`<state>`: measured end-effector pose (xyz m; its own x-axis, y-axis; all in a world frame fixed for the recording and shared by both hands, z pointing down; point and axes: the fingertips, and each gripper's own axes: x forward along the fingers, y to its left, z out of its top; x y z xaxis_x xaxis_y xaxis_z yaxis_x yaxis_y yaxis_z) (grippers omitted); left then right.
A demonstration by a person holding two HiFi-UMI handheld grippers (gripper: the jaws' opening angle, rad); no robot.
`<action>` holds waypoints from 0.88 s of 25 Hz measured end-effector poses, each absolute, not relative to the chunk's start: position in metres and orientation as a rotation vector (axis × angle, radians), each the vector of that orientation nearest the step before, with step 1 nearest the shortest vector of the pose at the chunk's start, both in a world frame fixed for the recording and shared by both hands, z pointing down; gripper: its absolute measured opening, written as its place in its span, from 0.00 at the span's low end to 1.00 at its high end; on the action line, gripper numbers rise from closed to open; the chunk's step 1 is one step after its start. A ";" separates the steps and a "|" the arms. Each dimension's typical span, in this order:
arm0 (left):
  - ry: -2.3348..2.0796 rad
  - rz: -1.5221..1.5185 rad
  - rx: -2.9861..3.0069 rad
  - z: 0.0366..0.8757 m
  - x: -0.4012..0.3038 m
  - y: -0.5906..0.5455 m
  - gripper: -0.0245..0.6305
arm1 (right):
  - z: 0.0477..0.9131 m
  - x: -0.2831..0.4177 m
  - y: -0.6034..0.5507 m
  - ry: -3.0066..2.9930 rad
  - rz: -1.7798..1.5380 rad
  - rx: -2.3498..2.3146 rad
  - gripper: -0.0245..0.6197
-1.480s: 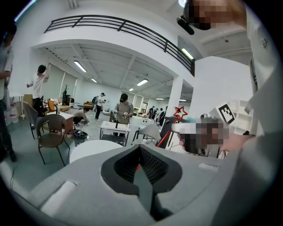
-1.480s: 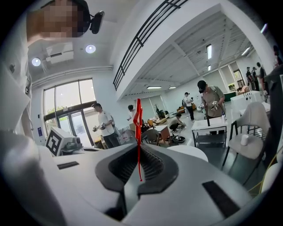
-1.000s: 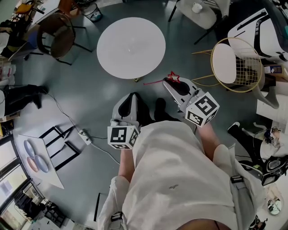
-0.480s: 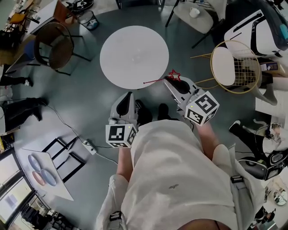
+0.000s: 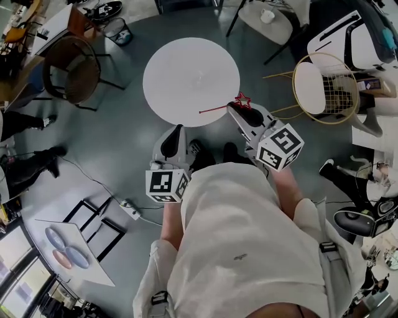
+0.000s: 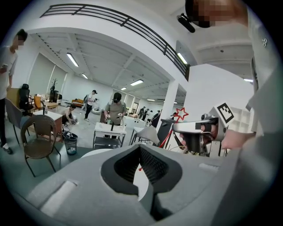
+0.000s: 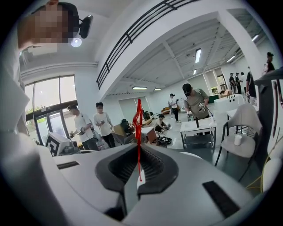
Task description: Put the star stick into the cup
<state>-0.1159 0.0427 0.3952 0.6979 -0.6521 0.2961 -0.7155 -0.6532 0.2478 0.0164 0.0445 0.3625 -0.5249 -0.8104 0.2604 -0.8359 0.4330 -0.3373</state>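
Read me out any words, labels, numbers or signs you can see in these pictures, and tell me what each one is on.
No words or numbers can be read anywhere in these views.
Left marker cube: a black and white square pattern, no letters.
Right marker cube: the same kind of pattern, no letters.
Any print on the things in the background is too small to read.

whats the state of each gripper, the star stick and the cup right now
left gripper: shut, nothing between its jaws
right gripper: shut on the star stick
star stick: clamped near its star end, tilted, in the air, not yet in a cup
cup: standing on a chair seat, apart from both grippers
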 end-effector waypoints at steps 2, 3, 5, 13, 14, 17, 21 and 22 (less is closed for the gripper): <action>-1.049 0.261 2.572 0.396 -0.123 0.039 0.05 | 0.363 0.011 0.041 -2.592 0.668 1.528 0.07; -1.037 0.266 2.576 0.397 -0.126 0.038 0.05 | 0.364 0.009 0.039 -2.583 0.670 1.543 0.07; -1.013 0.277 2.584 0.400 -0.132 0.035 0.05 | 0.364 0.005 0.036 -2.565 0.673 1.573 0.07; -1.006 0.297 2.583 0.407 -0.149 0.025 0.05 | 0.370 -0.003 0.035 -2.531 0.689 1.582 0.07; -1.011 0.294 2.576 0.407 -0.149 0.024 0.05 | 0.371 -0.003 0.033 -2.528 0.693 1.579 0.07; -1.024 0.291 2.562 0.410 -0.147 0.022 0.05 | 0.372 -0.001 0.026 -2.533 0.699 1.558 0.07; -1.055 0.291 2.545 0.412 -0.145 0.019 0.05 | 0.374 0.000 0.014 -2.559 0.695 1.520 0.07; -1.071 0.286 2.539 0.411 -0.145 0.017 0.05 | 0.375 0.000 0.010 -2.565 0.698 1.510 0.07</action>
<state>-0.1454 0.0172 0.4107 0.6909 -0.6469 0.3227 -0.7217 -0.6435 0.2553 -0.0003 0.0102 0.3746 -0.5095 -0.8082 0.2954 -0.8465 0.4091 -0.3408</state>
